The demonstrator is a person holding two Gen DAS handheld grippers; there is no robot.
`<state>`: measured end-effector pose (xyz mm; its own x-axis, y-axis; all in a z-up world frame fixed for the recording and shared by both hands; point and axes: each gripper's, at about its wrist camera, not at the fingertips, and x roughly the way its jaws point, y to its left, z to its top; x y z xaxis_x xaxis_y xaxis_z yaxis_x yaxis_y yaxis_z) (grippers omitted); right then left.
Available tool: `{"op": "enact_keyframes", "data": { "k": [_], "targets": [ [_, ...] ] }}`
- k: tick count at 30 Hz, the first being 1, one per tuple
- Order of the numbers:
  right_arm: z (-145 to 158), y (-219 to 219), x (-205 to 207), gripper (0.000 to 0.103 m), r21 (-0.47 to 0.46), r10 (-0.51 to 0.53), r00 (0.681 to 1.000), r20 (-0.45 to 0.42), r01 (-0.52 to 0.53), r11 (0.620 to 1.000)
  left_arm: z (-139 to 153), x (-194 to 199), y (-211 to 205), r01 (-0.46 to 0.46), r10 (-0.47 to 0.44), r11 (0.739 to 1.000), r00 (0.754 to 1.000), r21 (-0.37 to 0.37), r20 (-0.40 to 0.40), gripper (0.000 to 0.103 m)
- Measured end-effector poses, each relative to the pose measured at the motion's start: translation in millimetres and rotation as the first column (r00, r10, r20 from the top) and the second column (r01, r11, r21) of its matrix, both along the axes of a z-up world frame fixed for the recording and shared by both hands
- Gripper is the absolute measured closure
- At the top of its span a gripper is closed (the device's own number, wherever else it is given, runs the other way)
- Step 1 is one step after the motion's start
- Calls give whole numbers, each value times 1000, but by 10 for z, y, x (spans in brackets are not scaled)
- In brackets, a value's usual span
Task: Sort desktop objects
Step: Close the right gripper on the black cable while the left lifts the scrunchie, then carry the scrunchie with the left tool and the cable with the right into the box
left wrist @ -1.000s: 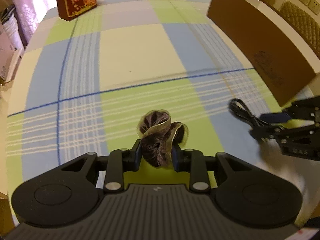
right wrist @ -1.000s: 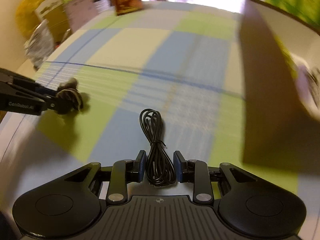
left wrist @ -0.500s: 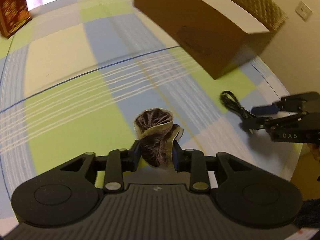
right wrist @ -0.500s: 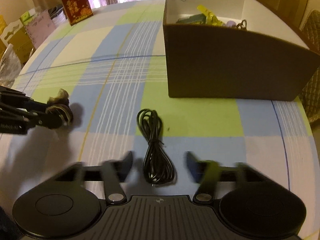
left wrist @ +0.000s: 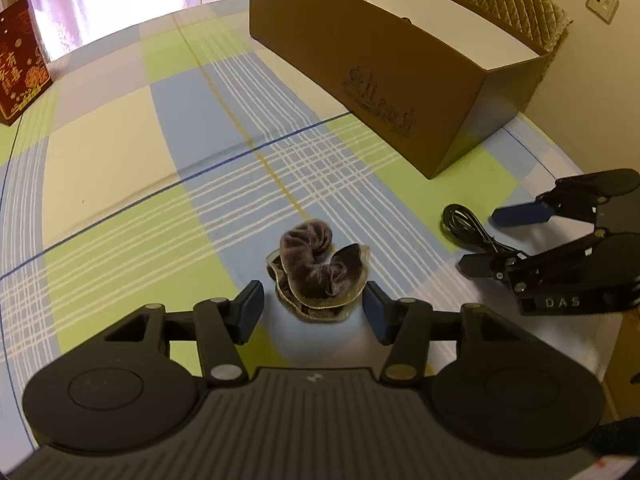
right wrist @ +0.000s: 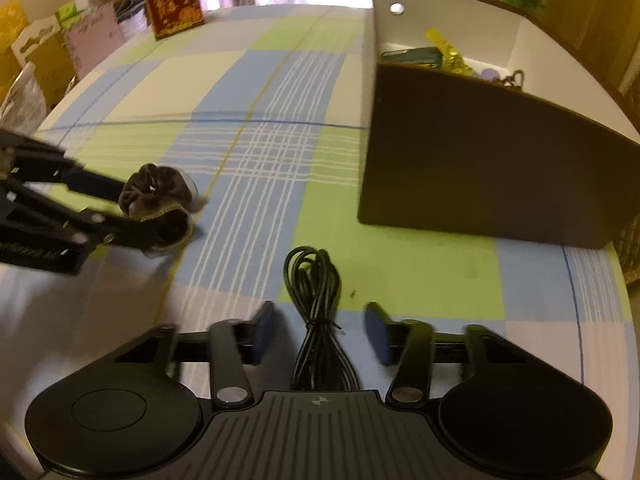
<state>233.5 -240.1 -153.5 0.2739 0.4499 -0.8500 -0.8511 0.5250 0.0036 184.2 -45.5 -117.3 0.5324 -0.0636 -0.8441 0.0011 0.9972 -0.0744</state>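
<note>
Two items lie on the counter (left wrist: pixel 120 152). Left wrist view: the left hand-held gripper (left wrist: pixel 312 312) is released, jaws spread either side of the brown scrunchie (left wrist: pixel 316 272), which rests on the cloth near the brown box (left wrist: pixel 400 92). Right wrist view: the right hand-held gripper (right wrist: pixel 320 330) is likewise released, straddling the black cable (right wrist: pixel 318 308). Judged step: both items set down in front of the box. The next move calls for regrasping each and carrying it over the box wall.
</note>
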Motion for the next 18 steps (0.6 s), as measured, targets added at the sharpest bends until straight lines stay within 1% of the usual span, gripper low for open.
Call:
{"op": "enact_keyframes", "data": {
  "k": [1, 3, 4, 5, 6, 8, 11, 18],
  "targets": [
    [-4, -5, -8, 66, 1, 7, 1000, 2, -7, 1000, -18, 20, -10, -1, 1, 1000, 1000, 7, -2, 56],
    [-3, -17, -20, 83, 3, 16, 1000, 4, -16, 1000, -50, 50, -31, 4, -4, 1000, 1000, 14, -8, 60],
    [-1, -31, -22, 85, 2, 18, 1000, 1, -18, 1000, -60, 59, -40, 7, -6, 1000, 1000, 14, -10, 66],
    [3, -50, -19, 86, 4, 18, 1000, -7, -18, 1000, -70, 65, -48, 8, -8, 1000, 1000, 14, -12, 71],
    [7, -65, -14, 86, 7, 16, 1000, -15, -16, 1000, -78, 69, -54, 7, -7, 1000, 1000, 15, -13, 72],
    [18, -108, -4, 87, 8, 11, 1000, -29, -11, 1000, -84, 70, -65, 7, -7, 1000, 1000, 16, -12, 77],
    [34, -187, 24, 87, 10, -10, 998, -55, 11, 1000, -65, 63, -83, 15, -15, 1000, 1000, 13, -13, 81],
    [120, -362, 96, 87, 15, -56, 994, -89, 58, 998, 15, -28, -172, 30, -30, 999, 999, -17, -17, 83]
  ]
}}
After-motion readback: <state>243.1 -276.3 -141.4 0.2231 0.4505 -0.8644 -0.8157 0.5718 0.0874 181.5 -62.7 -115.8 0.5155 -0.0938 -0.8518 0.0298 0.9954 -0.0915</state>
